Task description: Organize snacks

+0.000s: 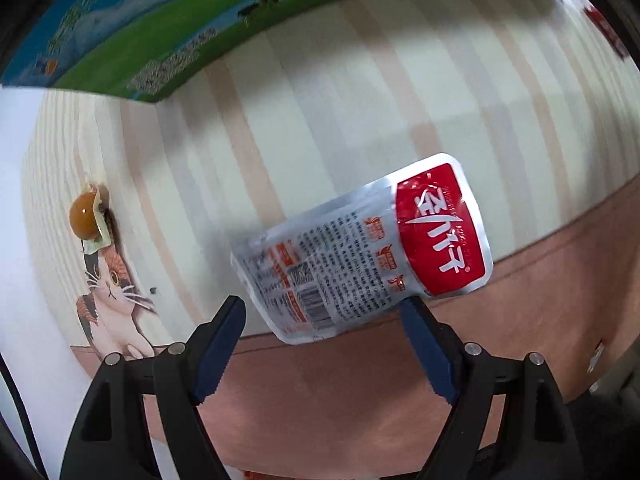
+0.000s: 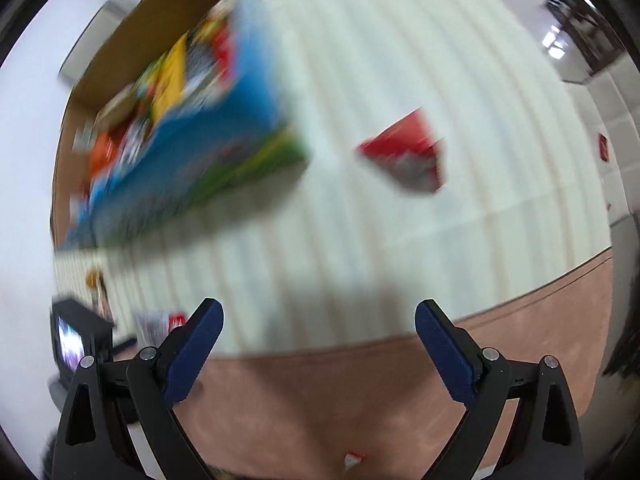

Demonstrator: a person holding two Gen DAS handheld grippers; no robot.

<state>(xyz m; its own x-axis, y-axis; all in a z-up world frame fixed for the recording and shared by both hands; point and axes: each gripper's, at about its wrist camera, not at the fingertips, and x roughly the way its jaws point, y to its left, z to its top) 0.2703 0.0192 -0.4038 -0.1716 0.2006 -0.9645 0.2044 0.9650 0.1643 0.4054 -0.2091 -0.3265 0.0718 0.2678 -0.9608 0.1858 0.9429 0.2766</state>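
1. Left wrist view. Left gripper [image 1: 324,312] is spread wide with nothing between its fingers, poised just short of a silver and red snack packet [image 1: 360,252]. The packet lies flat on the striped mat [image 1: 360,100], overhanging the mat's near edge toward the brown table [image 1: 360,392]. A small brown wrapped snack [image 1: 86,216] lies well apart to the left, above a cat picture [image 1: 112,300] printed on the mat. Only the lower side of the blue and green box [image 1: 140,40] shows along the top; its contents are hidden. At far right a red item is cut off and cannot be identified.

2. Right wrist view. Right gripper [image 2: 320,320] is likewise released and empty, held above the mat's near edge. Heavy motion blur covers the scene. The box [image 2: 192,152] appears already part filled with colourful packets, so sorting looks well under way. A red packet [image 2: 408,156] lies loose on the mat beside the box. By this judgement at least three snacks remain to be stowed. Dark objects at lower left are too blurred to name.
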